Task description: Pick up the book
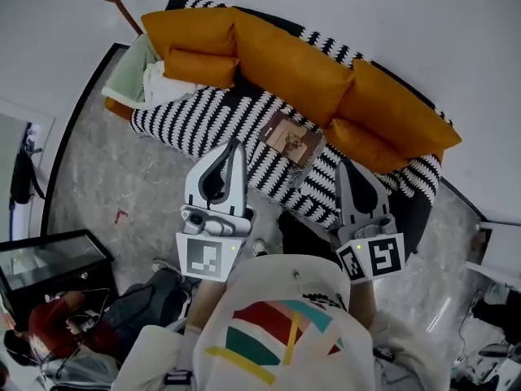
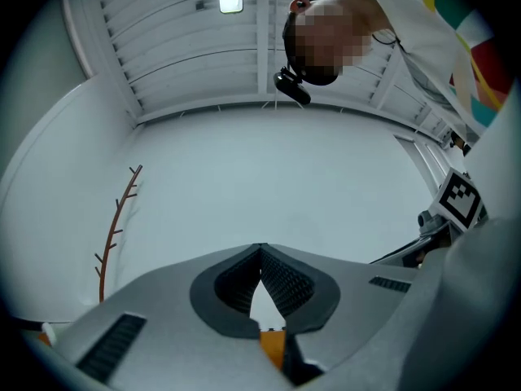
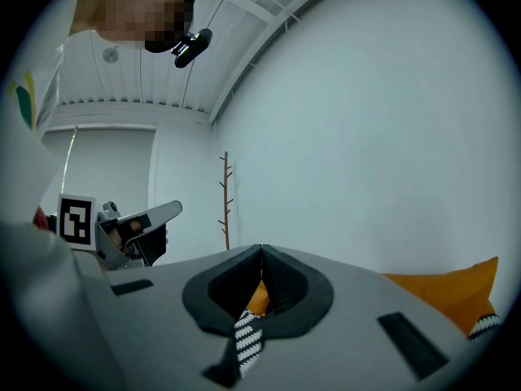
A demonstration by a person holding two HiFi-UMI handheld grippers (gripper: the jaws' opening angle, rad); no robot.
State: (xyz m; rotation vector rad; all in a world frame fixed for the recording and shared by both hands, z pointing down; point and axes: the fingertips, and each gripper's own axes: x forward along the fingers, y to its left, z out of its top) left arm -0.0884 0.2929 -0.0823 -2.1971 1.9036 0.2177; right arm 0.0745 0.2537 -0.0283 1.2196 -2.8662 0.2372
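Sofa, striped cover, orange cushions along the back. The book lies flat on the seat, ahead of and between your tips. Jaws pressed together and empty on the left hand-held gripper and the right hand-held gripper. Risk: if you reach the book with them closed, you would probably shove it into the soft cover rather than pinch it.

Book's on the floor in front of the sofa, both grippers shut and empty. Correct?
Not quite. The head view shows the book lying on the seat of the striped sofa, not on the floor. The rest holds: the left gripper and the right gripper both have their jaws together with nothing held.
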